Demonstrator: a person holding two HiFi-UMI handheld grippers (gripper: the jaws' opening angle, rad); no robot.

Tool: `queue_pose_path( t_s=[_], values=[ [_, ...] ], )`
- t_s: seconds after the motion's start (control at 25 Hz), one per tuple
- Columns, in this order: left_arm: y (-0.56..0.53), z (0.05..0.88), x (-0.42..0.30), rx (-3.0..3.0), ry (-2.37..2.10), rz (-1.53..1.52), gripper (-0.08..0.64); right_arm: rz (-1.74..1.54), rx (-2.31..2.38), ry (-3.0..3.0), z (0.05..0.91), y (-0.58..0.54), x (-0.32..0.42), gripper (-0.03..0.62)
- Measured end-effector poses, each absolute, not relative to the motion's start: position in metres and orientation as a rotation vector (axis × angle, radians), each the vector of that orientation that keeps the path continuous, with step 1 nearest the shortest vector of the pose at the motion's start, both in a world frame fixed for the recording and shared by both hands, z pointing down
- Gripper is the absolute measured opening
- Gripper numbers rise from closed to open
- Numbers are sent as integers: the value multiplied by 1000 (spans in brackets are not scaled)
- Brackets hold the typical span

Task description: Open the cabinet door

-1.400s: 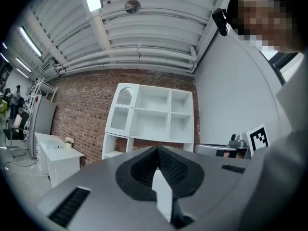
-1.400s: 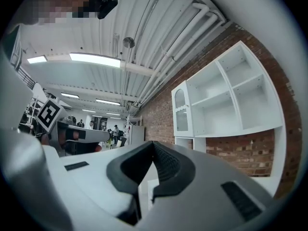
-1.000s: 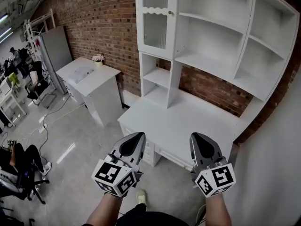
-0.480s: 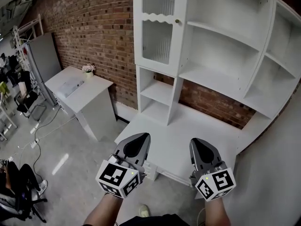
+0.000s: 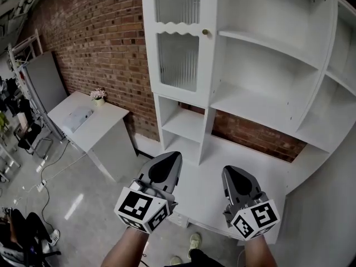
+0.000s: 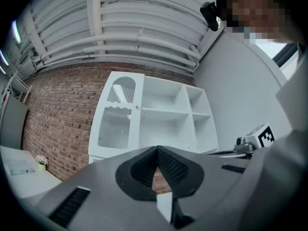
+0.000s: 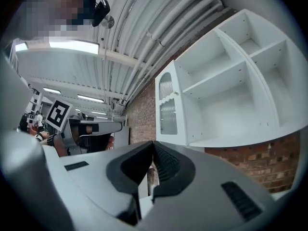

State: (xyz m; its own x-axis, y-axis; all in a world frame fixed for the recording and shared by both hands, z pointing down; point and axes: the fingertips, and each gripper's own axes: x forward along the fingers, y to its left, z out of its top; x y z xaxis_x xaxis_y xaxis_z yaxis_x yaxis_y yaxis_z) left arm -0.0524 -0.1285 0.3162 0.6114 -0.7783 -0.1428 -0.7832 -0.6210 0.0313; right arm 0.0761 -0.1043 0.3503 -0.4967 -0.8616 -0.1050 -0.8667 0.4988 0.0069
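Note:
The white cabinet's glass door [image 5: 178, 60] stands closed at the upper left of the shelf unit, with a small round knob [image 5: 205, 32] on its right edge. Both grippers hover low over the unit's desk top [image 5: 245, 166], well below the door. My left gripper [image 5: 173, 159] is shut and empty, and so is my right gripper [image 5: 229, 171]. The left gripper view has the shut jaws of the left gripper [image 6: 157, 149] below the door [image 6: 115, 124] and the knob [image 6: 136, 107]. In the right gripper view the right gripper [image 7: 154, 143] points toward the door [image 7: 168, 117].
Open white shelves [image 5: 267, 49] fill the unit to the right of the door. A brick wall [image 5: 94, 38] runs behind. A separate white desk [image 5: 89, 118] with a small flower pot [image 5: 99, 94] stands at left. Chairs and a seated person [image 5: 16, 232] are at the far left.
Both grippers have moved forward toward the cabinet, which now looms larger and nearer in the head view. Their jaws stayed shut.

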Motion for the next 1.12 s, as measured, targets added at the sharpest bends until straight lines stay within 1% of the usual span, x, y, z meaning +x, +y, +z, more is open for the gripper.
queue_pose_path(
  t_s=[0.24,0.56,0.88,1.12],
  values=[
    [-197,280,-36,-2681,1374,230,5,148,-1394,2648,327,-166,83,5],
    [-275,220,-5,-2499,1411,143,5,193,-1285,2670,308,-234,105,5],
    [-334,152,21,-2284,1320,54,5,201,-1272,2619,300,-274,124,5],
    [-371,120,32,-2164,1308,-32,13,236,-1290,2593,296,-288,128,5]
  ],
)
